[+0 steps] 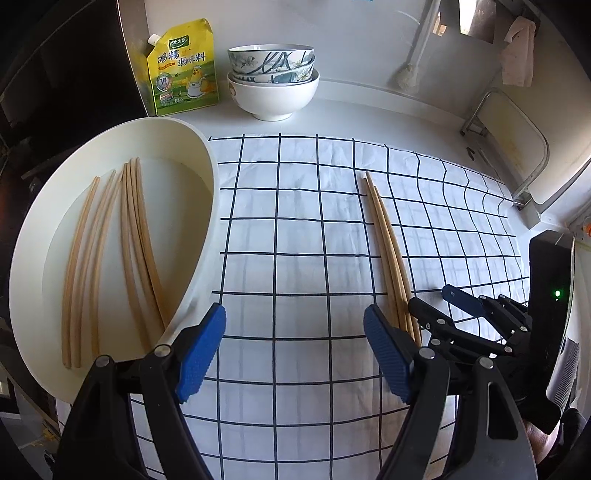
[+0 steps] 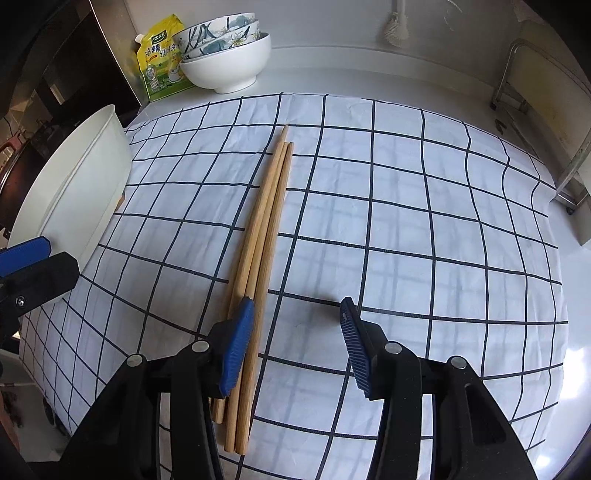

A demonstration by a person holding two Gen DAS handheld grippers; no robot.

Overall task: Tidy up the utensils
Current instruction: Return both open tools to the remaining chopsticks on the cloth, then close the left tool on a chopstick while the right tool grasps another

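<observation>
Three wooden chopsticks (image 2: pixel 260 236) lie side by side on the checked cloth (image 2: pixel 388 221); they also show in the left wrist view (image 1: pixel 388 243). Several more chopsticks (image 1: pixel 136 243) lie inside a white oval basin (image 1: pixel 207 177) at the left, whose wall also shows in the right wrist view (image 2: pixel 81 199). My left gripper (image 1: pixel 295 354) is open and empty above the cloth, between the basin and the loose chopsticks. My right gripper (image 2: pixel 291 347) is open, low over the near ends of the loose chopsticks, its left finger above them. It shows in the left wrist view (image 1: pixel 443 306).
A stack of bowls (image 1: pixel 273 81) and a yellow seasoning pouch (image 1: pixel 183 70) stand at the back of the counter. A metal rack (image 1: pixel 517 155) stands at the right. A brush (image 2: pixel 395 29) hangs on the back wall.
</observation>
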